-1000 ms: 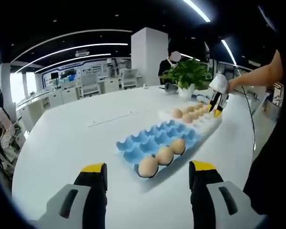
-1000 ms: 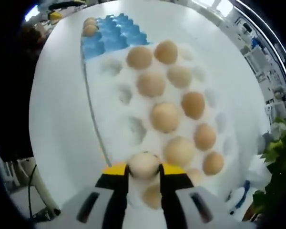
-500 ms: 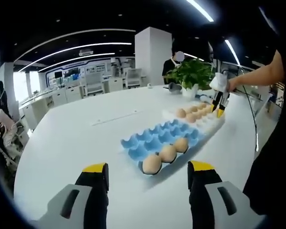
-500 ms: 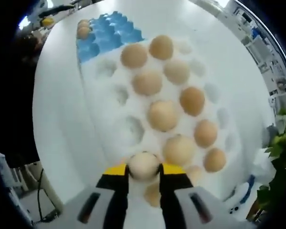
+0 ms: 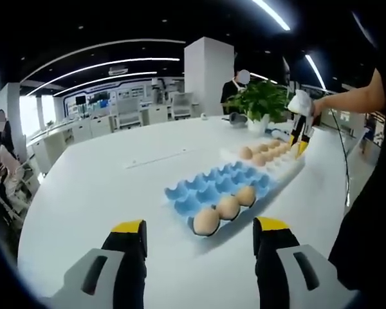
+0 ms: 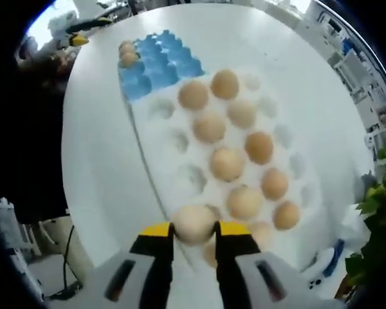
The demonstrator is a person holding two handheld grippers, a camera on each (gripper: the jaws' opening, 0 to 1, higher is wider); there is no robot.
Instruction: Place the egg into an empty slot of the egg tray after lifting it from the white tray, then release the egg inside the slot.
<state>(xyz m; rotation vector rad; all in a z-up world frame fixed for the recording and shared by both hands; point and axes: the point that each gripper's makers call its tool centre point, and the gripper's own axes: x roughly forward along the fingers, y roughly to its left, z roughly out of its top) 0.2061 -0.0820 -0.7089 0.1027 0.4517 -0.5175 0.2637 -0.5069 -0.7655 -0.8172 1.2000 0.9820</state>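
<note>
1. Right gripper (image 6: 193, 233) clamped on a pale egg (image 6: 193, 223), held above the white tray's (image 6: 174, 177) 6 o'clock edge in the right gripper view.
2. Brown eggs (image 6: 227, 163) seated across the white tray's slots.
3. Blue egg tray (image 6: 161, 64) at 11 o'clock, touching the white tray.
4. Left gripper (image 5: 199, 233) parted, holding nothing, low over the table (image 5: 96, 187).
5. Three eggs (image 5: 227, 207) lined along the blue tray's near edge in the left gripper view.
6. Potted plant (image 5: 262, 103) at 1 o'clock.

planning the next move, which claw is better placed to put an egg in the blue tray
The right claw: it is shut on an egg above the white tray. The left claw is open and empty, short of the blue tray.
</note>
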